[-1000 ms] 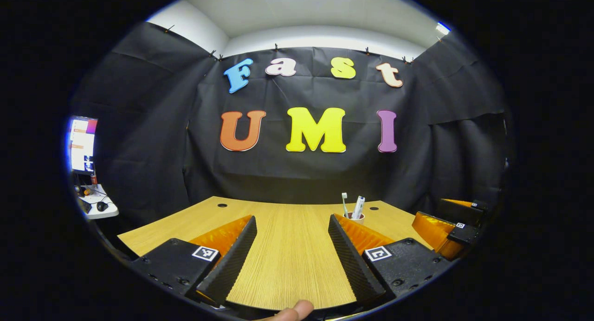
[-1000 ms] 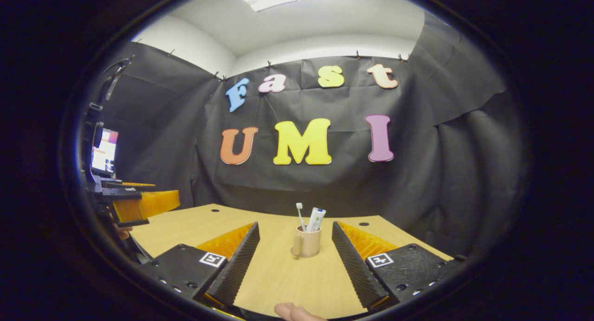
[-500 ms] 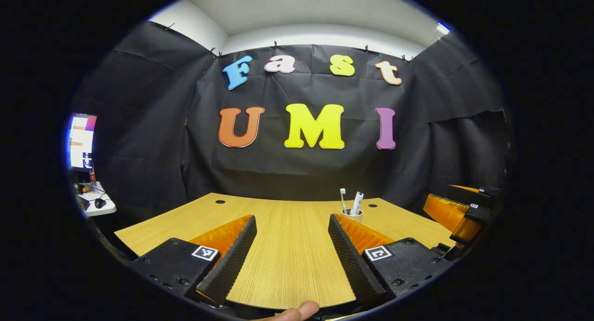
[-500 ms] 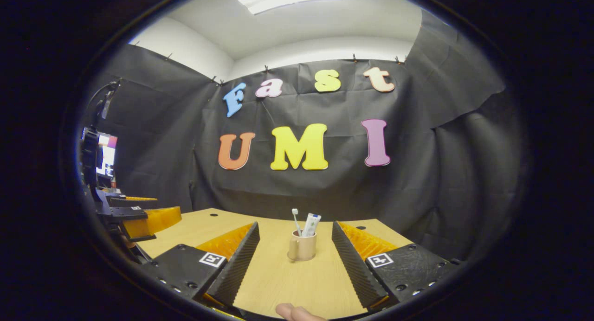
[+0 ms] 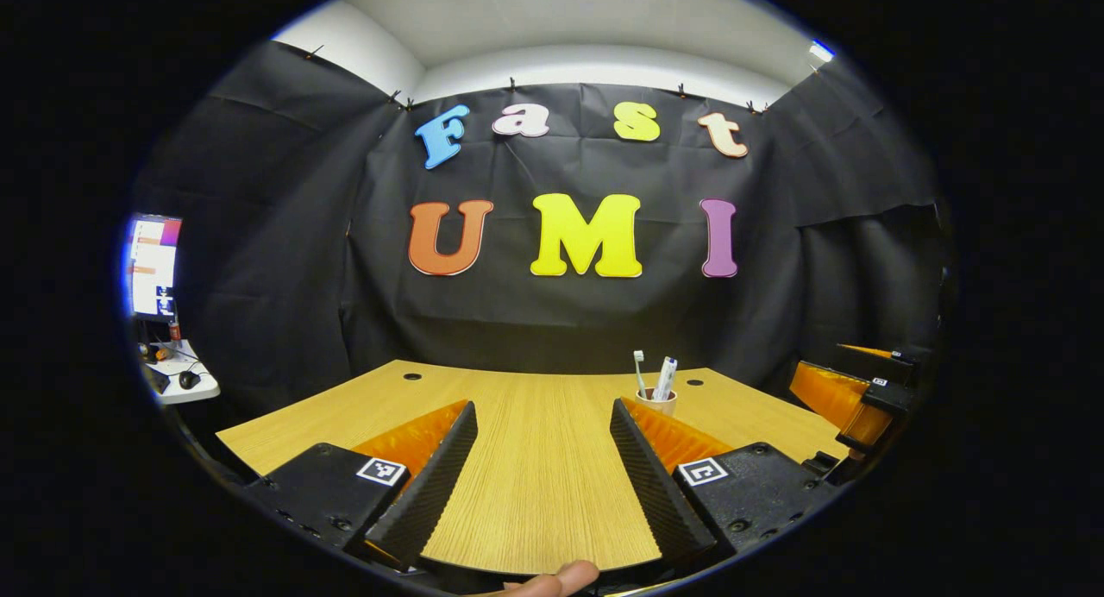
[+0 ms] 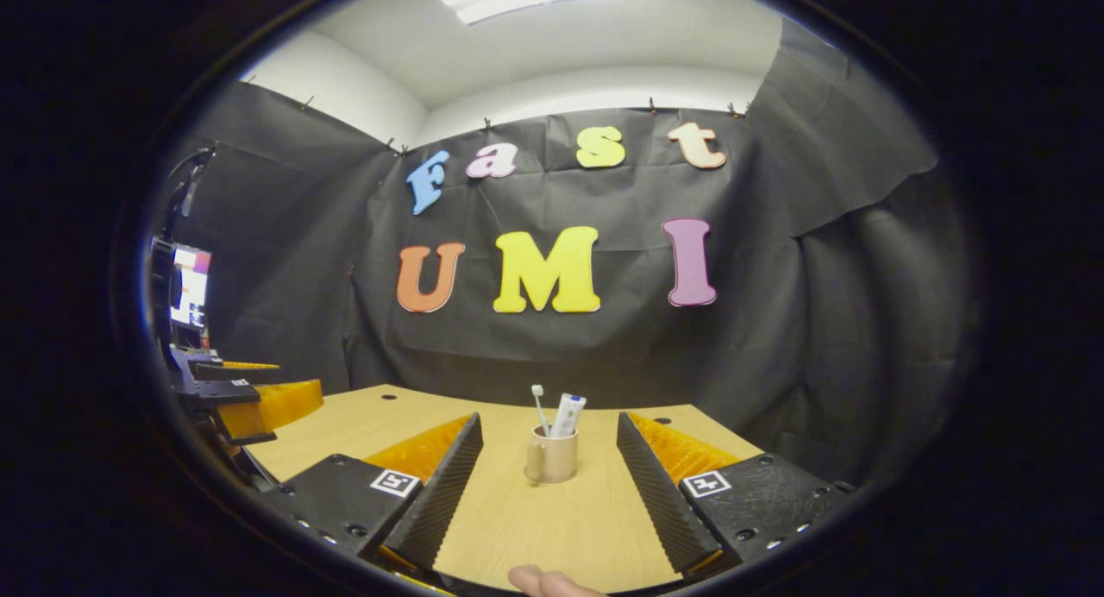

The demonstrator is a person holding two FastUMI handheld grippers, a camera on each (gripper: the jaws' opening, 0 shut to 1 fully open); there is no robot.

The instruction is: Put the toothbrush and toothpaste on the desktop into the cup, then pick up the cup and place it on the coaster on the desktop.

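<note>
A tan cup (image 6: 552, 457) with a handle stands upright on the wooden desk (image 6: 561, 528), holding a white toothbrush (image 6: 538, 403) and a white toothpaste tube (image 6: 567, 414). My right gripper (image 6: 549, 420) is open, and the cup stands beyond its fingertips, centred in the gap and apart from both fingers. In the left gripper view the cup (image 5: 658, 400), toothbrush (image 5: 639, 369) and toothpaste (image 5: 664, 378) stand far off, past the right finger. My left gripper (image 5: 542, 407) is open over bare desk. The right gripper (image 5: 849, 397) shows at the far right, the left gripper (image 6: 254, 400) at the far left.
A monitor (image 5: 153, 267) and a small white side table (image 5: 183, 383) stand off the desk's left end. The desk has round cable holes (image 5: 412, 377) near its far edge. A thumb (image 5: 561, 575) shows at the bottom edge.
My right gripper has drawn back from the cup, which now looks smaller and sits slightly further left. The left gripper has barely moved. Both stayed open.
</note>
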